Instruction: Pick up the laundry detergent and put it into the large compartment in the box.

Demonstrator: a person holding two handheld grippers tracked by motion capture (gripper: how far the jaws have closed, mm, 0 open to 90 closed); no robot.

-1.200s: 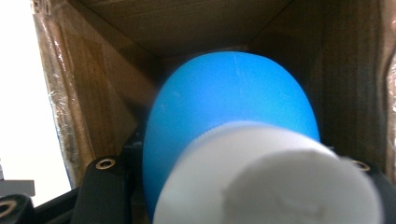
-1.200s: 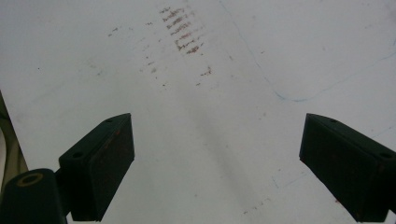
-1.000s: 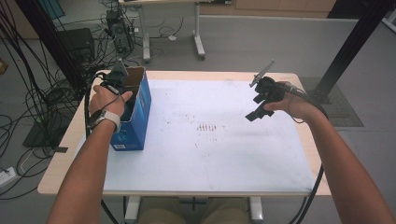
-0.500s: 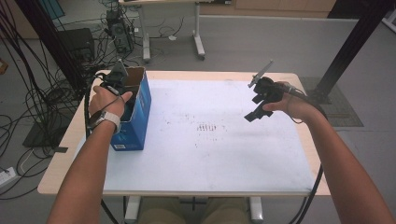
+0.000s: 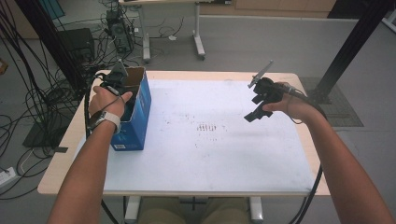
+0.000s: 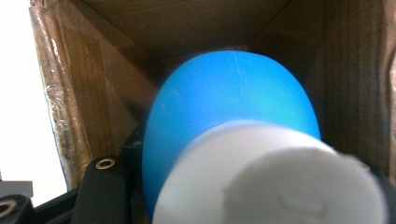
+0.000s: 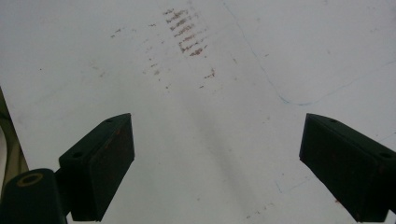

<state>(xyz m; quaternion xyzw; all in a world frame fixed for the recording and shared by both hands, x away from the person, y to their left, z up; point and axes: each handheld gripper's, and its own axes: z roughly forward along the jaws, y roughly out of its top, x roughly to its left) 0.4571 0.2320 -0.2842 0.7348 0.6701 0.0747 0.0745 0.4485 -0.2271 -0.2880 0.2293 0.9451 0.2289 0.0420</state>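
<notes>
Blue bottle (image 6: 233,116) w/ white cap, smooth, deep inside the blue cardboard box (image 5: 135,116) at table's left edge, clamped by left gripper (image 5: 114,79). Right gripper (image 7: 215,163) spread wide, nothing held, above bare white sheet (image 5: 210,149).

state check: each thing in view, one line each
blue box: upright on the table's left side, top open.
blue and white object: inside the box, between the left tool's jaws; grip unclear.
left tool: reaching into the box.
right tool: open, empty, above the white mat.
</notes>
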